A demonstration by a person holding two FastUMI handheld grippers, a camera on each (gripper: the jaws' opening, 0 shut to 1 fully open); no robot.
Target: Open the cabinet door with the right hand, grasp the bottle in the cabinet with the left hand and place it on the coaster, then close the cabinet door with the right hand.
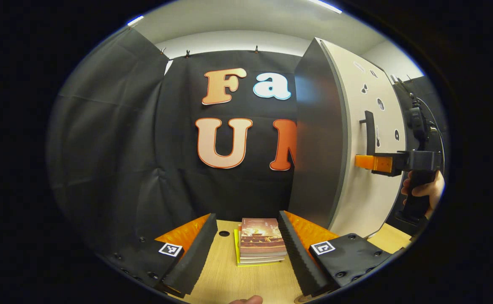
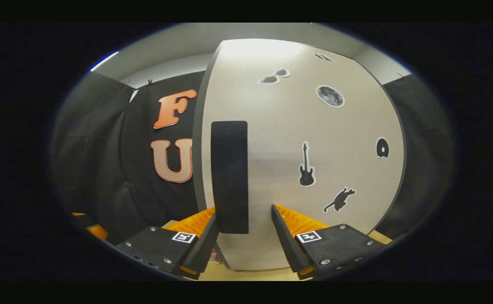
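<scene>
Door [image 2: 297, 160] looking shut; opening just starting. Right gripper [image 2: 243, 234] straddling handle [image 2: 229, 177], fingers apart, not pinching. Left gripper [image 1: 246, 249] waiting spread wide, holding nothing, over books [image 1: 261, 240]. Bottle hiding inside; everything remaining.

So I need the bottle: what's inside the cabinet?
Cannot be seen: the cabinet door is shut and covers the inside. The right gripper is open at the handle; no bottle visible.
</scene>
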